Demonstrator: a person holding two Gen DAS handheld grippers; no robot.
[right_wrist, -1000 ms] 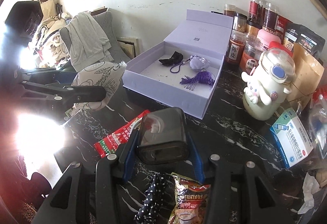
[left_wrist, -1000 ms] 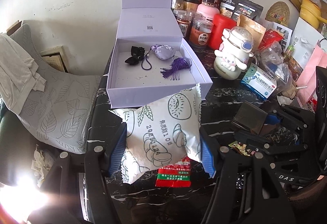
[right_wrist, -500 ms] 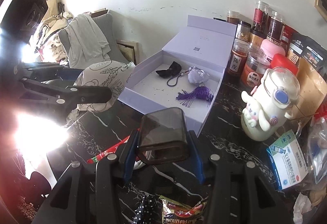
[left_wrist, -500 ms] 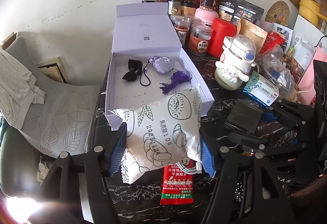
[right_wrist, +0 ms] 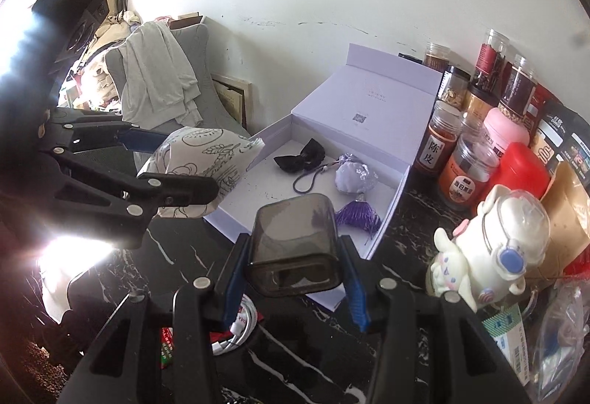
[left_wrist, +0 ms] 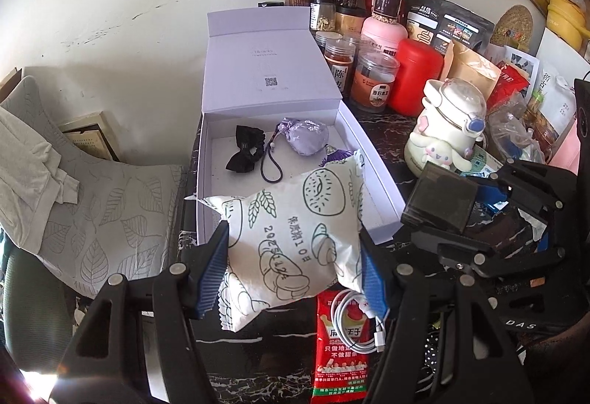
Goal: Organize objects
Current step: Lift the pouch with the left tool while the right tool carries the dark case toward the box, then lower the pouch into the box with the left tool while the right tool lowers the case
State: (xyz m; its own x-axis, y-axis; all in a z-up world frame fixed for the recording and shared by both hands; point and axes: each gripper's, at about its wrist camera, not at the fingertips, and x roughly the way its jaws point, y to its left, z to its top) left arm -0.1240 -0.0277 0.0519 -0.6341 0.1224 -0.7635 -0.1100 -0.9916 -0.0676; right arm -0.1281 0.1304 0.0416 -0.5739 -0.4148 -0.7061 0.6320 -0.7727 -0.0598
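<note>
My left gripper (left_wrist: 295, 263) is shut on a white snack bag (left_wrist: 295, 234) printed with green bread drawings and holds it over the near edge of the open lavender box (left_wrist: 210, 160). The bag also shows in the right wrist view (right_wrist: 206, 160). My right gripper (right_wrist: 295, 275) is shut on a dark smoky plastic case (right_wrist: 295, 245), held above the box's near right corner (right_wrist: 372, 245); the case also shows in the left wrist view (left_wrist: 438, 201). Inside the box lie a black bow (left_wrist: 245, 153), a lavender pouch (left_wrist: 306, 134) with a cord, and a purple tassel (right_wrist: 357, 216).
Jars (left_wrist: 374, 79), a red canister (left_wrist: 415, 75) and snack bags stand behind the box. A white cartoon bottle (left_wrist: 446, 131) stands to its right. A red packet (left_wrist: 343, 341) with a white cable (left_wrist: 354, 323) lies on the black marble table. A grey chair (left_wrist: 92, 204) is on the left.
Both grippers have risen and moved toward the box with their loads. The snack bag now overlaps the box's near edge and the case is close to its right corner.
</note>
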